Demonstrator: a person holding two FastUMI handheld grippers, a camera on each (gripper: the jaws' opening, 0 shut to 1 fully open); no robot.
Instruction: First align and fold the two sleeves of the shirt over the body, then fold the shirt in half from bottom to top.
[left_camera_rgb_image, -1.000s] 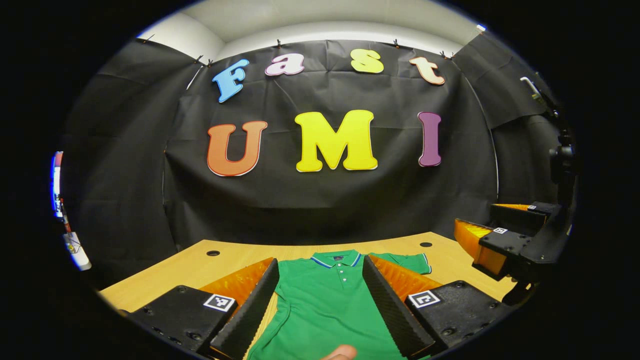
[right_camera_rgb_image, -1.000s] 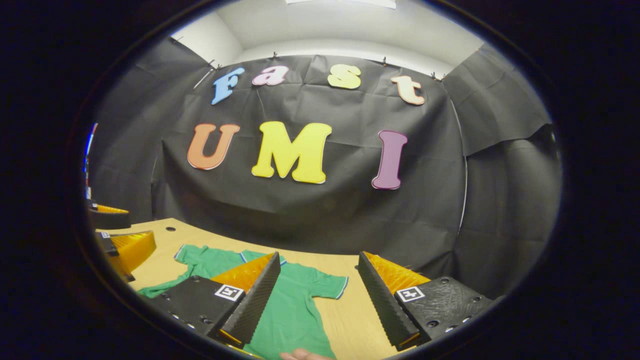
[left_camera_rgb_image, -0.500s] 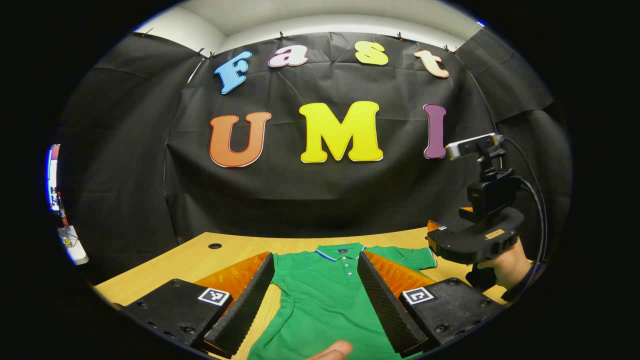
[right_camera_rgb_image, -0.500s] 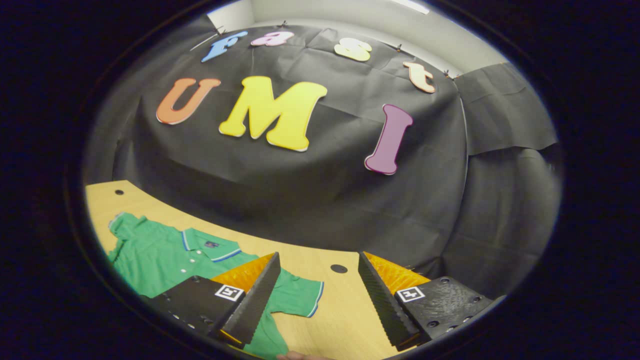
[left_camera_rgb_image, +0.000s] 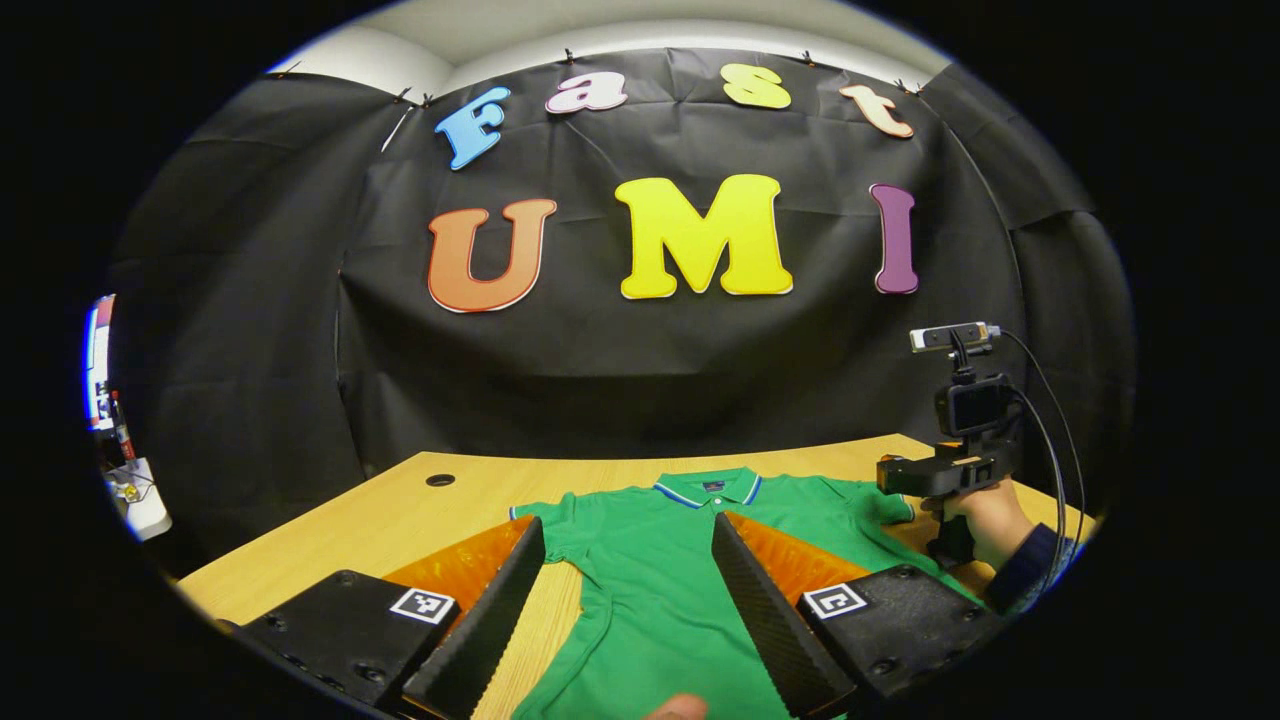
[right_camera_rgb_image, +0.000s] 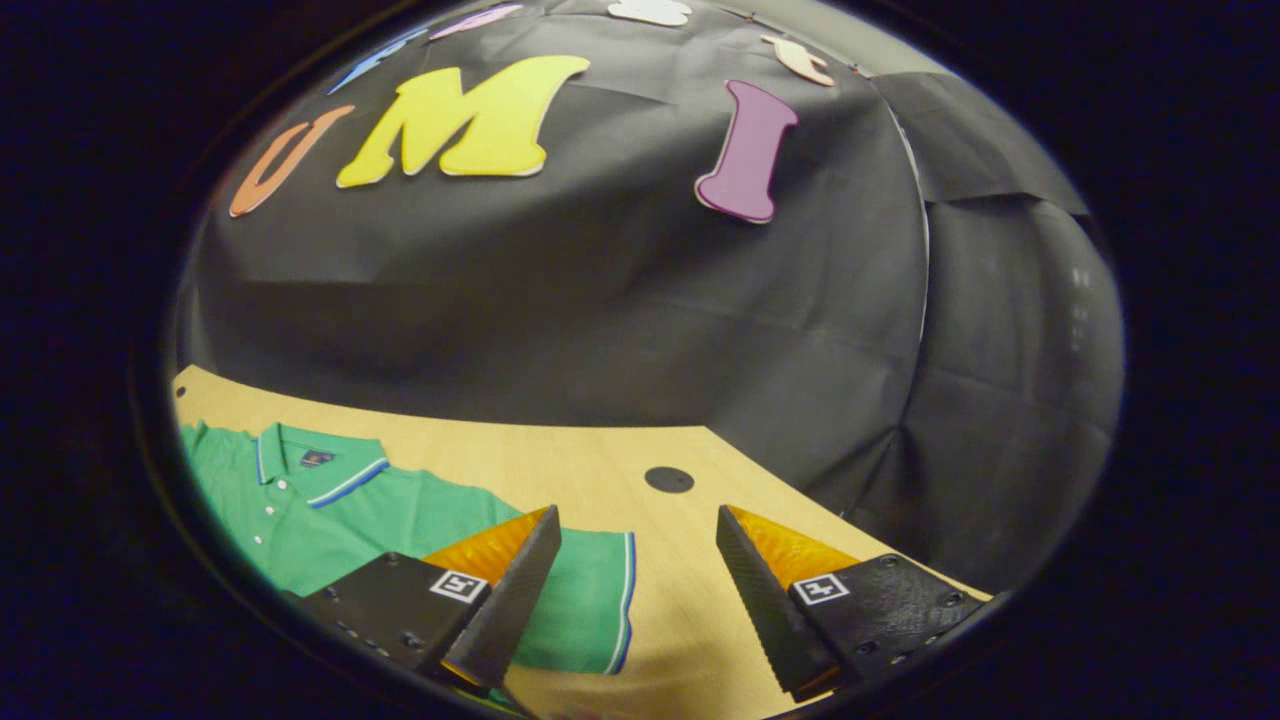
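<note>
The green shirt lay flat, front up, on the table, ready for folding. The left tongs hung apart over its chest. The right tongs, also apart, straddled the right sleeve's cuff, likely lining up a grab.

Left gripper: 2 ribbed wedge fingers on black screwed blocks, each wearing 1 square tag. Right gripper: black body, trailing cables; hand is wearing a dark sleeve.
</note>
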